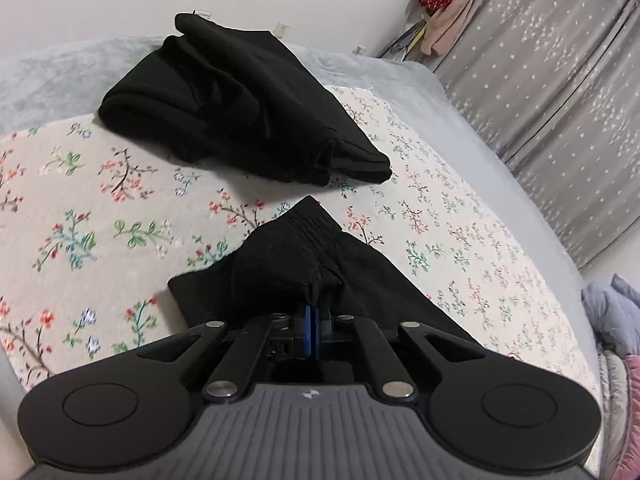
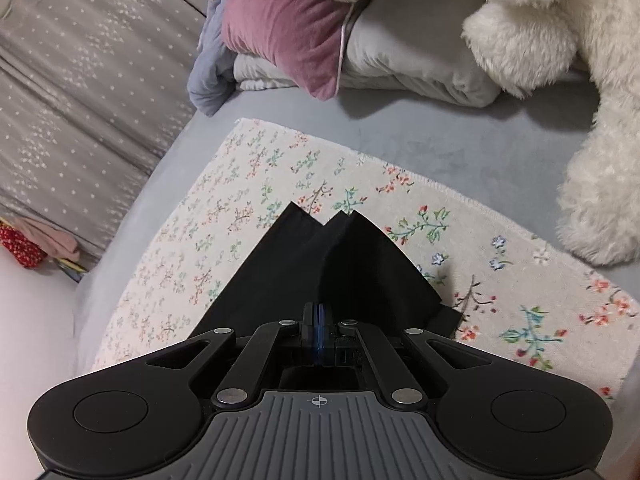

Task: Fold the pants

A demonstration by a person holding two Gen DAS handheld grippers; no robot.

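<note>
pillow point(image 2: 288, 36), plush toy point(image 2: 560, 40), folded black garment point(image 1: 240, 104)

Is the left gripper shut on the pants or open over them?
Shut on the pants: the left gripper has its fingers pressed together, with bunched black cloth pinched between them.

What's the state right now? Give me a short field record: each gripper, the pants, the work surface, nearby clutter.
left gripper: shut on black pants, pinching bunched fabric near the ribbed waistband
right gripper: shut on the same black pants, at the leg-hem end
pants state: gripped at both ends, rest on the cloth, fold not yet made
work surface: floral cloth spread on a grey bed
other garment: black folded pile beyond the left gripper
clutter: pink pillow, white plush toy past the cloth edge
</note>
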